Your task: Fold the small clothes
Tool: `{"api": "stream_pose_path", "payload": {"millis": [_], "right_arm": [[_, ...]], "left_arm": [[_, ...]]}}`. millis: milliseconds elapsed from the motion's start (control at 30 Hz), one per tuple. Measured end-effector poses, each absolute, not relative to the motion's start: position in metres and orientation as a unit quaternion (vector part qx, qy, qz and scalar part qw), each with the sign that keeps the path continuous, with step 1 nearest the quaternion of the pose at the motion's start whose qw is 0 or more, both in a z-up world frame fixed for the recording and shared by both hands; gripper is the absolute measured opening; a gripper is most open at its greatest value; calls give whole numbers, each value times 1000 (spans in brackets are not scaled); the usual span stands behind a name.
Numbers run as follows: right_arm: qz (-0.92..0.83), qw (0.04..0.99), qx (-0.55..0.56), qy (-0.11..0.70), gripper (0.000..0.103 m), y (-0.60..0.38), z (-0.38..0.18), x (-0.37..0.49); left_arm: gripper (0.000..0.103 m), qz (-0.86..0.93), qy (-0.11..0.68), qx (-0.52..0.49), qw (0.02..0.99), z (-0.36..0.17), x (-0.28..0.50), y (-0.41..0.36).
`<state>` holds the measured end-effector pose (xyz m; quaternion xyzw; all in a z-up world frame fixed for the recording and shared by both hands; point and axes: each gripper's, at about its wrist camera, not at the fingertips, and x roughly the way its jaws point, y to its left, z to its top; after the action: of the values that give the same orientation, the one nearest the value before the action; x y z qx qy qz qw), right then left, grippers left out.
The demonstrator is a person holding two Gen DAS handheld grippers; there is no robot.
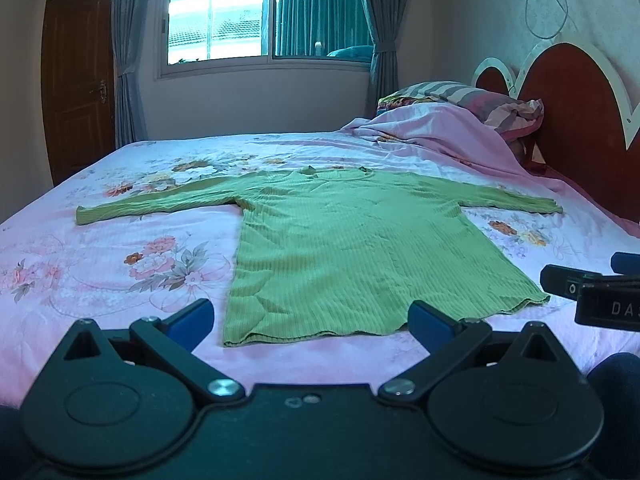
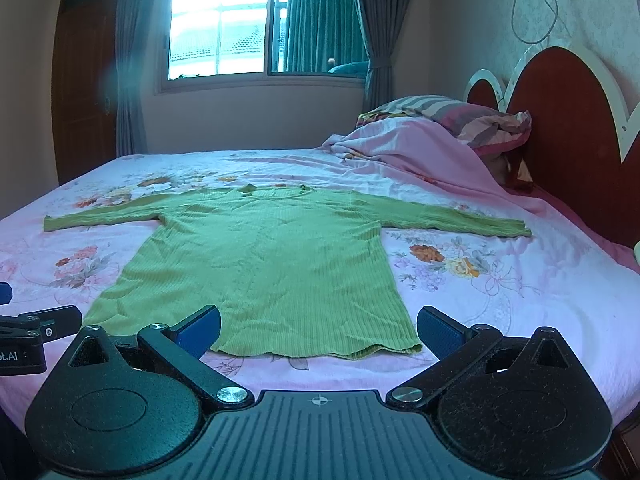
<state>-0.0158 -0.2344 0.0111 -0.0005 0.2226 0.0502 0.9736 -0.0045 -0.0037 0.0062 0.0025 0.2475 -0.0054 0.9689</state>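
A green ribbed long-sleeved top lies flat on the bed, both sleeves spread out sideways and the neckline toward the window. My left gripper hovers open just short of the hem, its blue pads wide apart and holding nothing. My right gripper is likewise open at the hem's right part, empty. In the left wrist view the right gripper shows at the right edge. The left gripper shows at the left edge of the right wrist view.
The bed has a pink floral sheet. A pink blanket and striped pillows are heaped at the far right by the red heart-shaped headboard. A window with curtains and a brown door stand behind.
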Motion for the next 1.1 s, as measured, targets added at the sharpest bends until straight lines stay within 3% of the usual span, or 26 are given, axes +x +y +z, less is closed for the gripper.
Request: {"api": "stream_pose_path", "payload": {"millis": [1100], "right_arm": [[49,975,-3,216,103,-234,15,-18]], "left_arm": [[102,-8,246,6,969,5,-8,-6]]}}
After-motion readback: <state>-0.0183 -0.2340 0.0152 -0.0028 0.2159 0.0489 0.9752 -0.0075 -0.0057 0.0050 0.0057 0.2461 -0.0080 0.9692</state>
